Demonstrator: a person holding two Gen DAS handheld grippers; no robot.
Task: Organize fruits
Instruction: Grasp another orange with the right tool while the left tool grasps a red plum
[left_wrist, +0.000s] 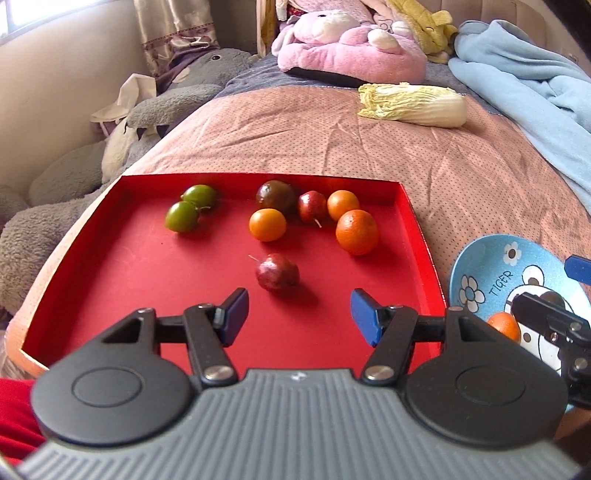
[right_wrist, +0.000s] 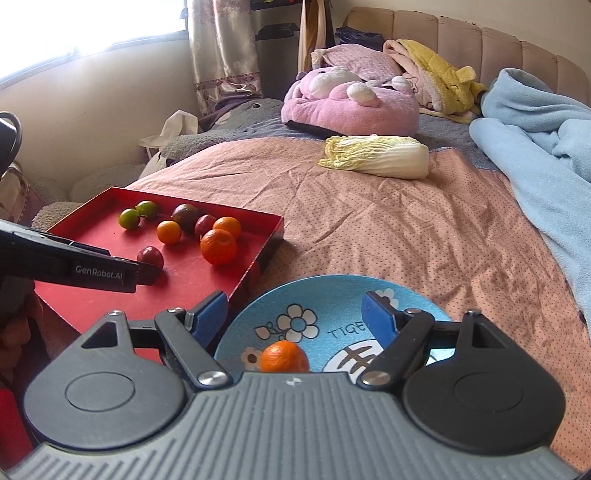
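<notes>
A red tray (left_wrist: 110, 295) on the bed holds several fruits: two green ones (left_wrist: 181, 216), a dark one (left_wrist: 275, 195), two red ones, and three oranges (left_wrist: 357, 232). My left gripper (left_wrist: 297, 314) is open over the tray, just short of the nearer red fruit (left_wrist: 277, 272). To the right is a blue cartoon plate (right_wrist: 332, 295) with one orange (right_wrist: 284, 357) on it. My right gripper (right_wrist: 295, 319) is open above the plate, the orange between and below its fingers. The tray also shows in the right wrist view (right_wrist: 192, 280).
A napa cabbage (left_wrist: 412, 104) lies on the pink bedspread (left_wrist: 295, 136) beyond the tray. A pink plush (left_wrist: 347, 40), a grey plush (left_wrist: 74, 177) at left and a blue blanket (left_wrist: 528, 81) at right line the bed.
</notes>
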